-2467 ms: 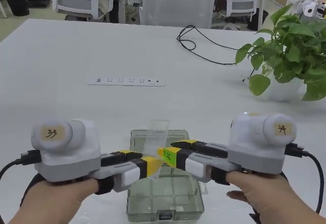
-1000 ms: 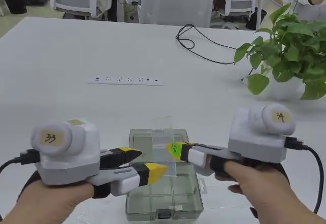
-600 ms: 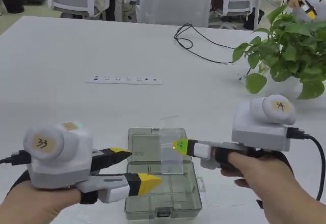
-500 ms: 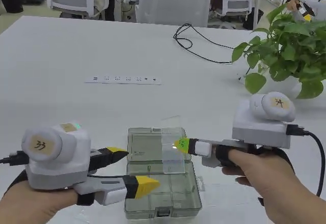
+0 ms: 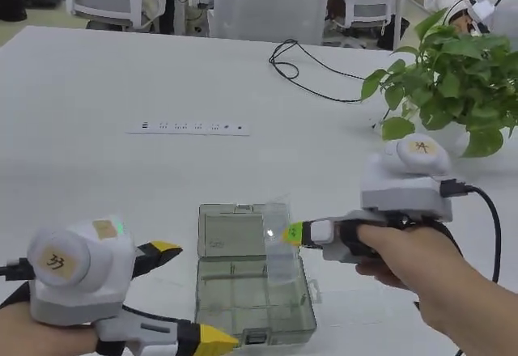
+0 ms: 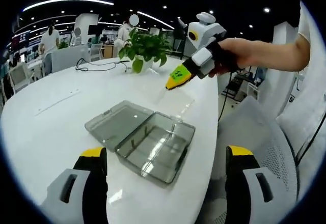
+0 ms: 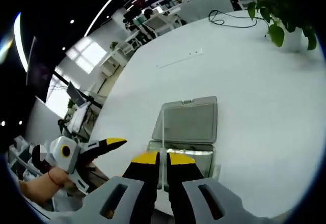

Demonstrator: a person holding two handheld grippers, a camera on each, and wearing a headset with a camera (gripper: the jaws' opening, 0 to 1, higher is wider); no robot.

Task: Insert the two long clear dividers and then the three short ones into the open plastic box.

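- The right tool (image 5: 293,233) is clamped narrow on 1 clear divider (image 5: 280,252), pinching it near its upper edge.
- In the right gripper view the divider (image 7: 162,132) stands edge-on between the 2 yellow-tipped jaws of the right tool (image 7: 162,158), as a thin upright line.
- The divider hangs over the right part of the box base, near the hinge. I cannot tell whether its lower edge touches the box.
- The plastic box (image 5: 209,324) lies open on the white worktop (image 5: 97,89), with its lid (image 5: 232,230) flat on the far side and the base nearer the person.
- Faint lines cross the base. I cannot tell whether they are seated dividers.
- The left tool (image 5: 190,294) sits near the box's left side with its jaws spread wide, holding nothing.
- In the left gripper view the box (image 6: 153,145) lies ahead between that tool's jaws, with the right tool (image 6: 175,79) and the pale divider (image 6: 175,99) above its far edge.
- Further back on the worktop are a white power strip (image 5: 192,127), a black cable (image 5: 316,69) and a potted plant (image 5: 453,81).
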